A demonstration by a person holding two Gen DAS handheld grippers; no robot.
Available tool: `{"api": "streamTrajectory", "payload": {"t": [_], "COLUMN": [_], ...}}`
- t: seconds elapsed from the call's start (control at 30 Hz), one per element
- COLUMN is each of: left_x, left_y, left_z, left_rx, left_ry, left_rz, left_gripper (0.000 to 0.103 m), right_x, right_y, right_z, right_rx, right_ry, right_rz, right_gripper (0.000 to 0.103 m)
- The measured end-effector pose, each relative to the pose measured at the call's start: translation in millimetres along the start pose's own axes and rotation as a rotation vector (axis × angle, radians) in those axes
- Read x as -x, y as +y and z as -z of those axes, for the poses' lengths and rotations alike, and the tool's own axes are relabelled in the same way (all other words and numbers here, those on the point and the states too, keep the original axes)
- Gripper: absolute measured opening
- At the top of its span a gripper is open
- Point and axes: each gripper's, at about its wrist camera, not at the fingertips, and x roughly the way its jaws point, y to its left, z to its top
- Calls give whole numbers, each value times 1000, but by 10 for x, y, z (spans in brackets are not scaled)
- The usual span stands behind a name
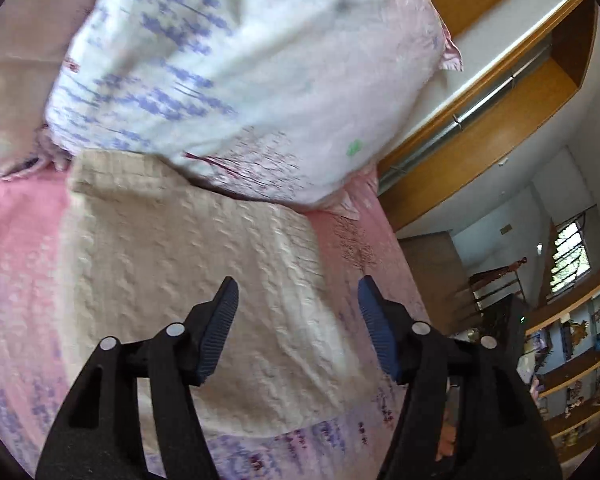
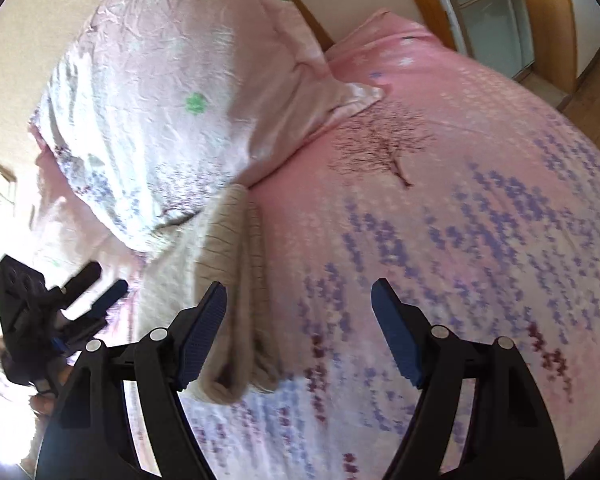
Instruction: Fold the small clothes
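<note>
A cream cable-knit garment (image 1: pixel 196 272) lies folded flat on the pink floral bedsheet (image 1: pixel 20 264), its far edge against a pillow. My left gripper (image 1: pixel 298 292) is open and empty, hovering over the garment's right part. In the right wrist view the garment (image 2: pixel 228 280) shows as a folded stack with its thick edge toward the camera. My right gripper (image 2: pixel 300 296) is open and empty, just right of that edge, above the sheet (image 2: pixel 480 208). The left gripper (image 2: pixel 100 286) shows at the far left of that view, open.
A large floral pillow (image 1: pixel 240 72) sits at the head of the bed, also in the right wrist view (image 2: pixel 180 92). A wooden headboard and wardrobe (image 1: pixel 500 128) stand to the right. Shelves with small items (image 1: pixel 572 360) are further off.
</note>
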Motion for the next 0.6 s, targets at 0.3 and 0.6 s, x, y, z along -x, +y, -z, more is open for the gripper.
{"api": "streamTrajectory", "payload": {"t": [0.3,0.6], "left_x": [481,248], "left_y": [1076,1185], "left_z": [361,526], "left_rx": [158,156], "left_ry": [3,83], "left_rz": [-157,-170], "left_gripper": [70,72], "right_x": [-694,-900], "right_y": [415,650], "right_z": [-236,-123], "right_rx": [-9,69], "right_ry": [142,141], "right_rz": [-42,-5], "right_gripper": [64,11]}}
